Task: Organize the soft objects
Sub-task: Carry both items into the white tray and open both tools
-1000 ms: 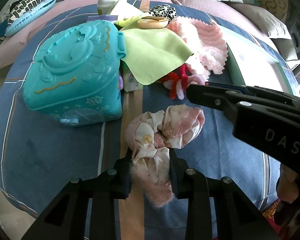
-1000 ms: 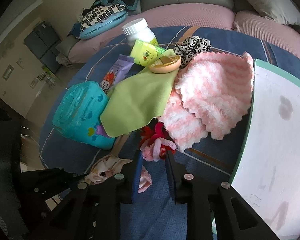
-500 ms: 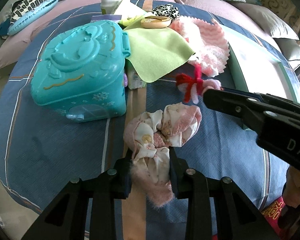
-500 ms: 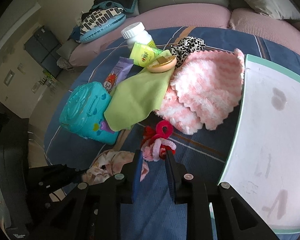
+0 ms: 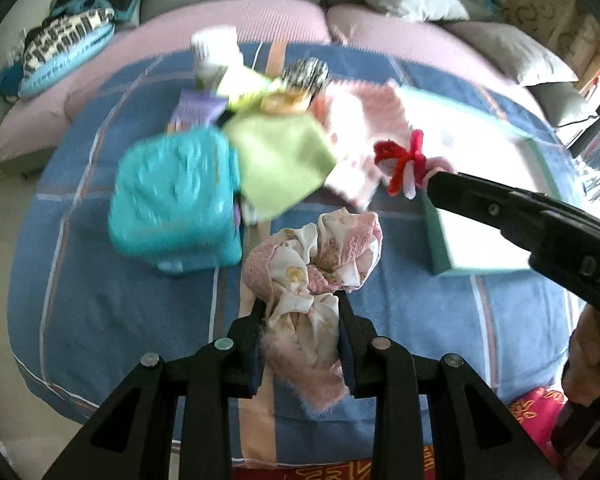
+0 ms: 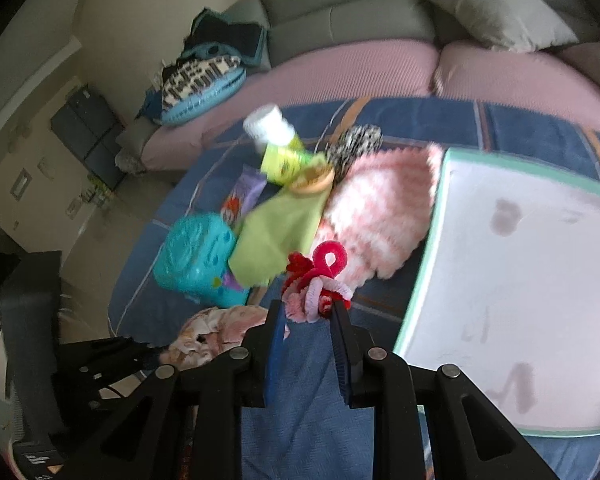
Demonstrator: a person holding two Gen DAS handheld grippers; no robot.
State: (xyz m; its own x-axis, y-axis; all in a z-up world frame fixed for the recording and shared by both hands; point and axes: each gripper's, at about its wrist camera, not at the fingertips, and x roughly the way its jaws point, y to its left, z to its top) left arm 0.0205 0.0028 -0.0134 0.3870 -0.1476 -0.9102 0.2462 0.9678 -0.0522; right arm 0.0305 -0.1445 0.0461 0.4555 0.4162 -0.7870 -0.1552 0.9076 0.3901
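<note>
In the left wrist view, the left gripper (image 5: 300,316) sits at the bottom centre of the frame, its fingers (image 5: 256,320) pinching a pink-and-cream scrunchie (image 5: 316,264) that bunches up above the tips, over a blue plaid cloth (image 5: 100,280). Left of centre lies a blurred teal plastic case (image 5: 172,200), and just right of it a light green cloth (image 5: 280,160) overlaps a fluffy pink towel (image 5: 352,140). The right gripper (image 5: 428,180) enters from the right edge as a dark bar — at its tip hangs a red and pink pipe-cleaner toy (image 5: 404,164), above the near corner of a white tray with a mint rim (image 5: 436,240). At the top, a white bottle (image 5: 214,56) and a black-and-white scrunchie (image 5: 304,74) stand near the far edge of the cloth, with a pink sofa cushion (image 5: 240,16) behind.

In the right wrist view, the right gripper (image 6: 308,312) rises from the bottom centre, fingers (image 6: 340,320) closed on the pipe-cleaner toy (image 6: 316,276), its red loops sticking up above the tips. The white tray (image 6: 424,272) fills the right half of the frame. Beyond the toy lie the pink towel (image 6: 380,208), the green cloth (image 6: 276,236) and the teal case (image 6: 196,256) — all blurred. At lower left the scrunchie (image 6: 212,332) shows just past the dark body of the left gripper (image 6: 148,354).
</note>
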